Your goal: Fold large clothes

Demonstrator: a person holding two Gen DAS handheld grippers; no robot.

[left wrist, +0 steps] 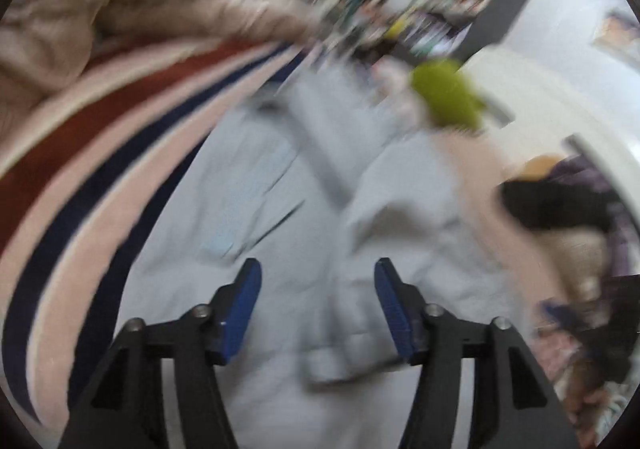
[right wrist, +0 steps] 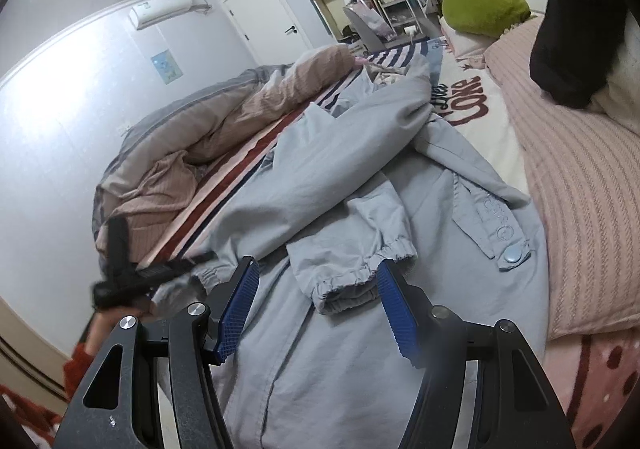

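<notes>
Pale blue jacket lies on the bed, both sleeves crossed over its front; body not yet folded. Left gripper and right gripper both apart, empty.

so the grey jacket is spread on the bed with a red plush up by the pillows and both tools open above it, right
Not quite: the plush is green, not red, as the right wrist view shows. The rest holds: the grey jacket lies spread on the bed, and the left tool and right tool both stand open above it, nothing between their fingers.
</notes>
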